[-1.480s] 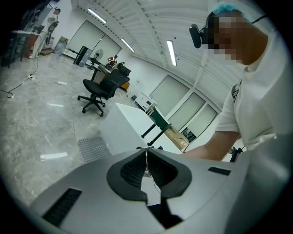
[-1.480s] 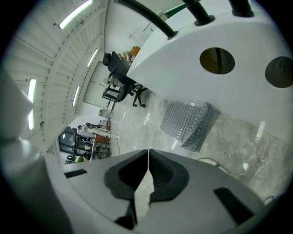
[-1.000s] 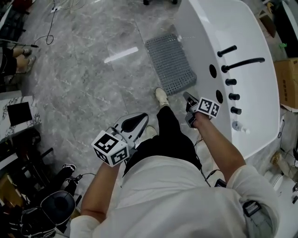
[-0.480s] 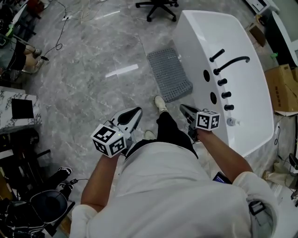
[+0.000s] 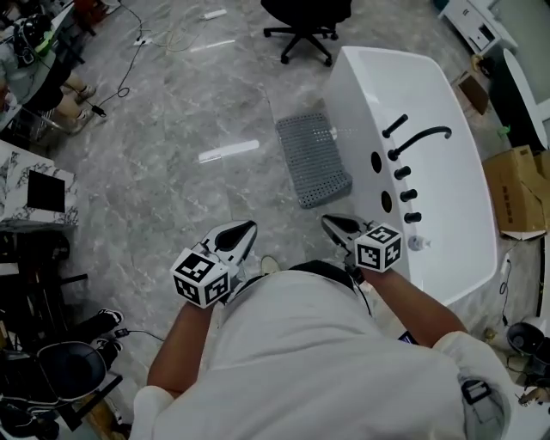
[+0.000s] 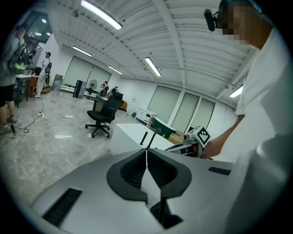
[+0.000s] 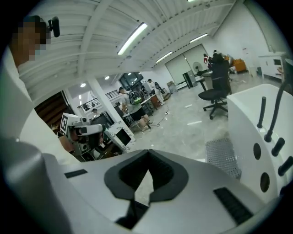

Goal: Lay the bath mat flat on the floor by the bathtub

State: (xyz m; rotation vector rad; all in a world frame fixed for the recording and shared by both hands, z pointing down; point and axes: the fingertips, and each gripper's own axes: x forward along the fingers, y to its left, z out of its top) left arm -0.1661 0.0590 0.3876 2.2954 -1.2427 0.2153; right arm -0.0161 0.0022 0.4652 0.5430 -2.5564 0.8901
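The grey perforated bath mat point(image 5: 313, 158) lies flat on the marble floor against the left side of the white bathtub point(image 5: 430, 94). It also shows in the right gripper view as a grey mat point(image 7: 223, 156) beside the tub point(image 7: 261, 141). My left gripper point(image 5: 243, 229) is held near my waist, jaws shut and empty. The right gripper point(image 5: 333, 223) hovers close to the tub's near end, jaws shut with nothing between them. Both are well short of the mat. In their own views the left gripper point(image 6: 146, 151) and the right gripper point(image 7: 147, 153) have tips touching.
Black faucet and knobs point(image 5: 411, 146) line the tub rim. A black office chair point(image 5: 302, 19) stands beyond the mat. A cardboard box point(image 5: 519, 192) sits right of the tub. Dark equipment point(image 5: 43, 284) and cables crowd the left. People stand in the far background.
The view has pulled back and up from the tub. Both grippers came nearer my body and further from the mat, which has not moved.
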